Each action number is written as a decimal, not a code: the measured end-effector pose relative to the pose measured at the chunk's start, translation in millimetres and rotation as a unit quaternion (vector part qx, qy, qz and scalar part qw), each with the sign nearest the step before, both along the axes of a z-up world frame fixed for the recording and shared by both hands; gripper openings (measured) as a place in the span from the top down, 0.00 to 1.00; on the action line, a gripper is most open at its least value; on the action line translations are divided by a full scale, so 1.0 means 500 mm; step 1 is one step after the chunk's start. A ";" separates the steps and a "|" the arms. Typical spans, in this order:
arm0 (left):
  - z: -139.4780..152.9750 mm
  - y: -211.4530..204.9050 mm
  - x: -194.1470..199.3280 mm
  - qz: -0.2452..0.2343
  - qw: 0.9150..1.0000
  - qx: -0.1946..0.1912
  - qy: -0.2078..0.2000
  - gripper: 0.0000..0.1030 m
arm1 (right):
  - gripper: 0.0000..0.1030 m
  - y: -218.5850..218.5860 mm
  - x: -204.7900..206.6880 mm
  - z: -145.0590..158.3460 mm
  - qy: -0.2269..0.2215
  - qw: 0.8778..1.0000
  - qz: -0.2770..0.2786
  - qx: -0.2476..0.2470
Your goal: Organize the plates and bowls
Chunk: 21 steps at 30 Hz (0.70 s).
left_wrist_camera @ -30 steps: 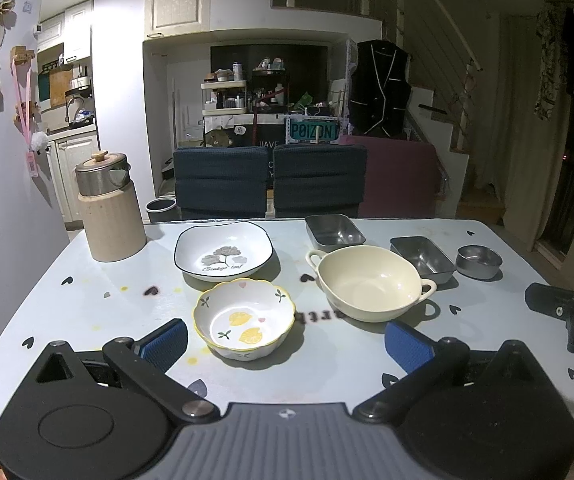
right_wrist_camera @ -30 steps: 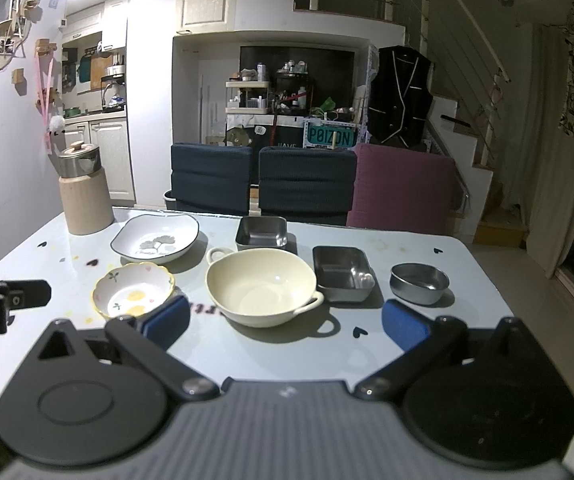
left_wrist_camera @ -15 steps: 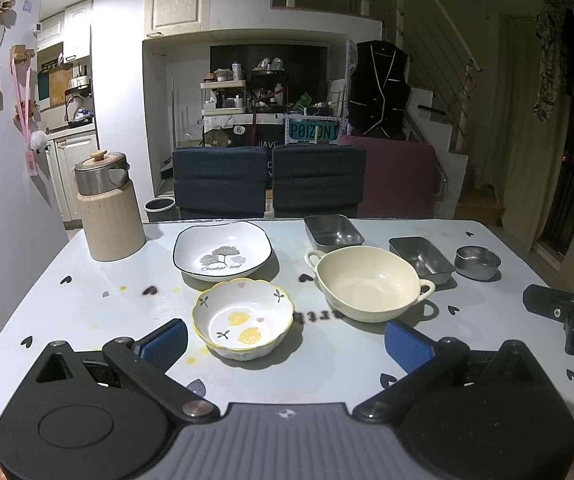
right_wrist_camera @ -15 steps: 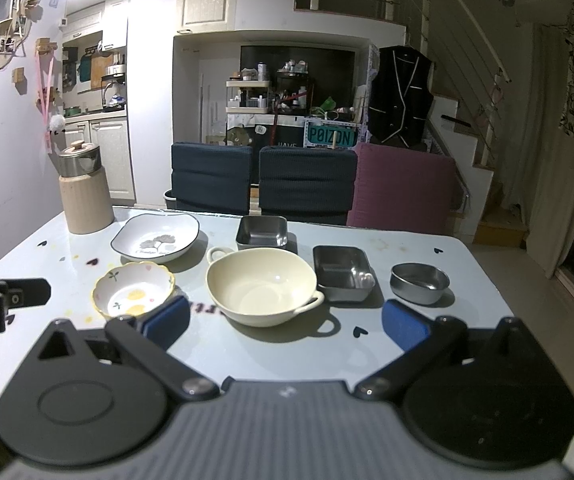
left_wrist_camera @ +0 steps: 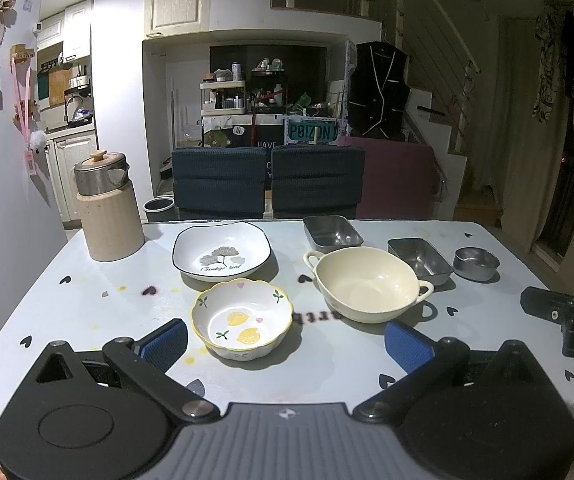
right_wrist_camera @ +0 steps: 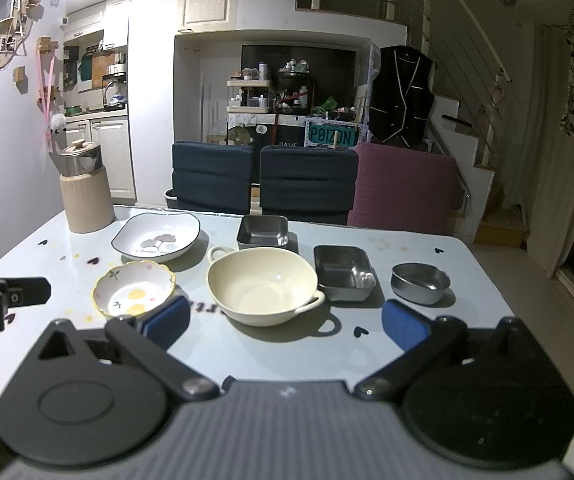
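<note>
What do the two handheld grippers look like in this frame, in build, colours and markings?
Both look alike: the left gripper and right gripper each have a grey ribbed centre plate, two black rounded side housings with round discs, black linkage arms on silver pivot screws, and blue fingertip pads. An orange sticker edge shows on the left gripper's corner. No cables or sleeves visible.
</note>
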State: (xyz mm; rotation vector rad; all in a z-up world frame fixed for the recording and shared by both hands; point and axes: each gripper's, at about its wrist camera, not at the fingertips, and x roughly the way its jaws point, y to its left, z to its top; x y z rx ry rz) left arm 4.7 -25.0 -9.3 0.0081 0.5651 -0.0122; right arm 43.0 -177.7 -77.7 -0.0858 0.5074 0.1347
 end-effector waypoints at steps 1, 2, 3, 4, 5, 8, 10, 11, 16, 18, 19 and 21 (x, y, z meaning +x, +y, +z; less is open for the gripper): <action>-0.001 -0.002 0.000 0.000 1.000 -0.001 0.000 0.00 | 0.00 0.000 -0.001 -0.001 0.000 1.000 0.000 0.000; -0.003 -0.007 0.002 0.000 1.000 -0.001 -0.001 0.00 | 0.00 0.000 -0.001 -0.001 0.000 1.000 0.001 0.000; -0.002 -0.005 0.001 0.000 1.000 -0.001 -0.001 0.00 | 0.00 0.000 -0.002 -0.001 -0.001 1.000 0.001 0.001; -0.004 -0.012 0.002 0.001 1.000 -0.001 -0.001 0.00 | 0.00 0.000 -0.003 -0.002 -0.001 1.000 0.001 0.001; -0.005 -0.020 0.003 0.001 1.000 0.000 -0.003 0.00 | 0.00 -0.001 -0.003 -0.001 0.000 1.000 0.002 0.002; -0.005 -0.029 0.002 0.004 1.000 -0.002 -0.007 0.00 | 0.00 -0.004 -0.001 0.002 -0.001 1.000 0.006 0.006; -0.002 -0.036 0.002 0.006 1.000 -0.004 -0.012 0.00 | 0.00 -0.006 -0.001 0.004 -0.003 1.000 0.009 0.010; -0.002 -0.037 0.002 0.006 1.000 -0.006 -0.015 0.00 | 0.00 -0.007 0.000 0.005 -0.004 1.000 0.010 0.012; 0.009 0.003 0.002 0.009 1.000 -0.009 -0.023 0.00 | 0.00 -0.006 0.005 0.008 -0.006 1.000 0.015 0.017; 0.013 0.017 0.006 0.016 1.000 -0.004 -0.027 0.00 | 0.00 -0.007 0.007 0.009 -0.011 1.000 0.016 0.017; 0.015 0.023 0.010 0.020 0.999 -0.001 -0.028 0.00 | 0.00 -0.006 0.010 0.010 -0.015 1.000 0.016 0.016; 0.019 0.038 0.019 0.023 0.999 0.004 -0.028 0.00 | 0.00 0.000 0.016 0.011 -0.025 0.999 0.019 0.010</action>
